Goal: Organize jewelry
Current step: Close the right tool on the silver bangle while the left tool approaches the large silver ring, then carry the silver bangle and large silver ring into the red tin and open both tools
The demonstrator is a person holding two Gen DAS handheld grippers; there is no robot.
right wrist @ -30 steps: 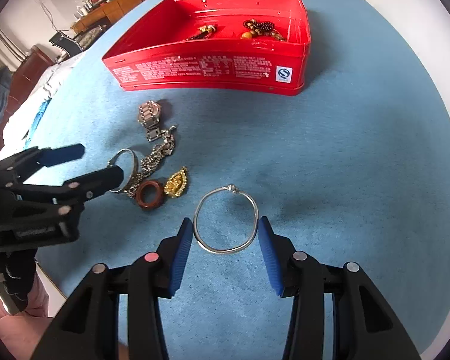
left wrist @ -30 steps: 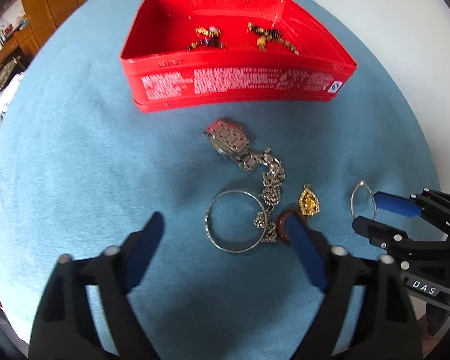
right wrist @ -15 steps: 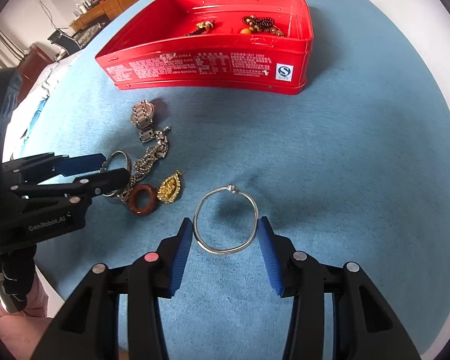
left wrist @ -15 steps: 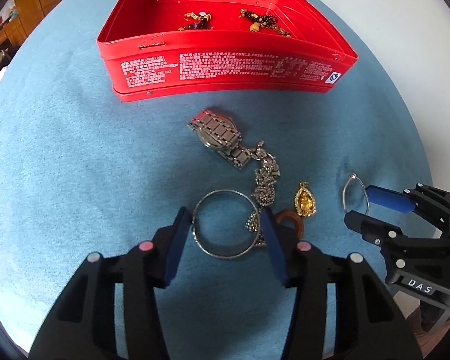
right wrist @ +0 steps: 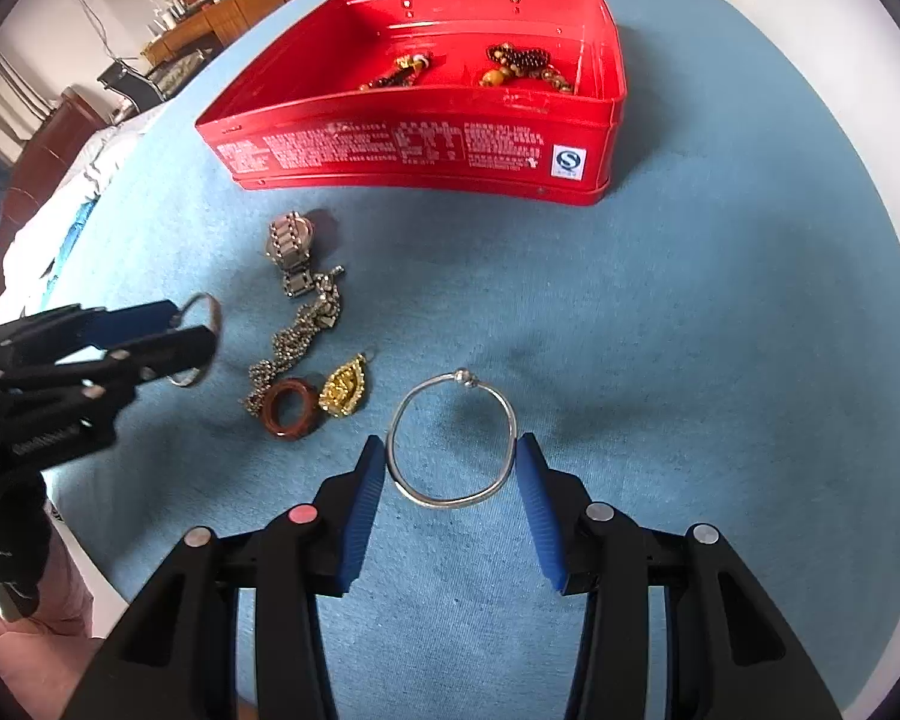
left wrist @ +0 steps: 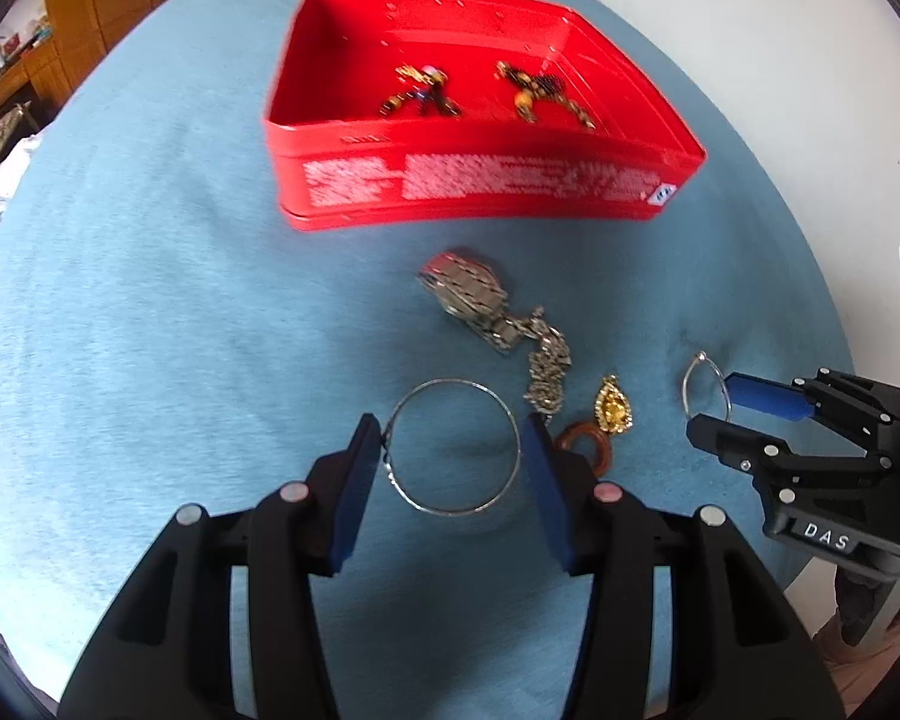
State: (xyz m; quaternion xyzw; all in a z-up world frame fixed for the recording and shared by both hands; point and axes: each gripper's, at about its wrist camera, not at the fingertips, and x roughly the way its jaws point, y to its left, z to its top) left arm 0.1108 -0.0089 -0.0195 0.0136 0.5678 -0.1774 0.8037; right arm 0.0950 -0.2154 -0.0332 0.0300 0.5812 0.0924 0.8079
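Observation:
A red tin (left wrist: 480, 192) (right wrist: 426, 150) holding two beaded pieces sits at the far side of the blue cloth. My left gripper (left wrist: 453, 450) is shut on a thin silver bangle (left wrist: 450, 396) and holds it off the cloth; the bangle also shows in the right wrist view (right wrist: 195, 324). My right gripper (right wrist: 450, 468) is shut on a silver bracelet (right wrist: 456, 498), which also shows in the left wrist view (left wrist: 705, 384). Between them lie a metal watch (left wrist: 465, 291) (right wrist: 291, 240), a silver chain (left wrist: 549, 372) (right wrist: 300, 330), a gold pendant (left wrist: 613, 408) (right wrist: 345, 390) and a brown ring (left wrist: 588, 447) (right wrist: 291, 411).
The blue cloth (left wrist: 150, 300) covers a round table whose white rim (left wrist: 750, 30) shows at the far right. Wooden furniture (right wrist: 168, 12) stands behind at the left.
My left gripper closed around the silver bangle and lifted it off the cloth, away from the chain. The right gripper stays shut on its bracelet.

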